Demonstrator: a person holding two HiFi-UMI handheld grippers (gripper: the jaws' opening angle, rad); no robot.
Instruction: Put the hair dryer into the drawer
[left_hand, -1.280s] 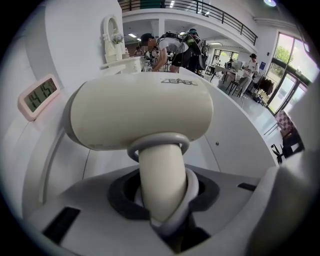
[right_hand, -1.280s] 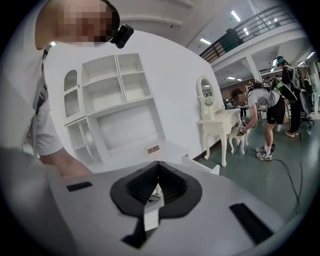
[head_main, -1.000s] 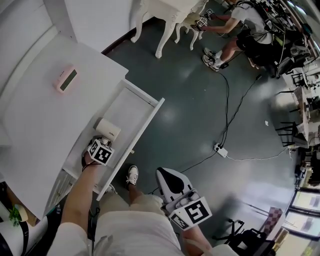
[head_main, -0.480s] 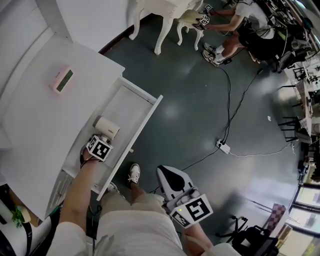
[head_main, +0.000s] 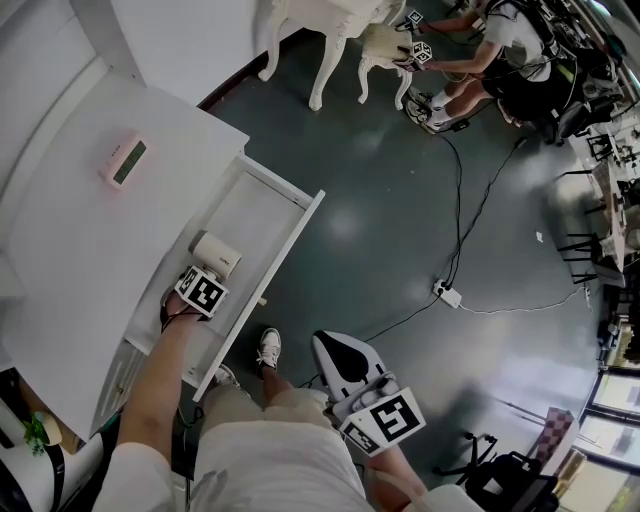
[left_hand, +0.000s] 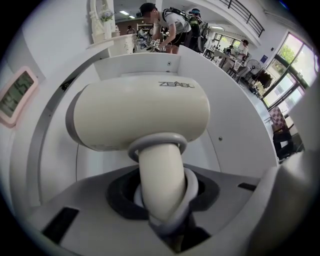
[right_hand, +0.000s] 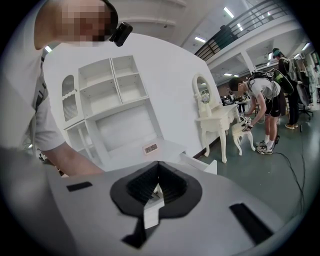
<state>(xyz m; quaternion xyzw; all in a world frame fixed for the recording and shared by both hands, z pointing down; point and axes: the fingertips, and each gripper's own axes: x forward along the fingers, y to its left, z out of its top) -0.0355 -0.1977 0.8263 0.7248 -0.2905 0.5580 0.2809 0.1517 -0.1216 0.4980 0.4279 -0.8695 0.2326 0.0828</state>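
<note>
**A:** Where is the dryer, and what has hold of it?

**B:** The dryer (head_main: 216, 254) is inside the open drawer (head_main: 300, 225), about halfway along it. The left gripper (head_main: 204, 278) points steeply down, its jaws closed part-way on the handle (left_hand: 159, 175), which has the grey cord (left_hand: 188, 186) wound round it. I cannot tell whether the body rests on the drawer floor.

**A:** How much room is there at the edges?

**B:** The dryer sits close to the edge of the cabinet top (head_main: 90, 250) on one side. On the other side a strip of bare floor lies between it and the front panel. Beyond the dryer's nose the drawer floor is bare up to the far side wall. The person's forearm (head_main: 160, 390) covers the near end.

**A:** And the other gripper?

**B:** The right gripper (head_main: 326, 350) is held over the person's lap, well apart from the drawer. Its jaws are together with nothing in them.

**A:** Is anything in the way?

**B:** A shoe (head_main: 265, 350) stands just beside the front panel. A pink clock (head_main: 127, 160) lies on the top, well back from the drawer. A cable runs across the dark floor to a power strip (head_main: 445, 295), well apart from everything else. Far across the room a second person (head_main: 500, 50) bends beside a white dressing table (head_main: 320, 40).
</note>
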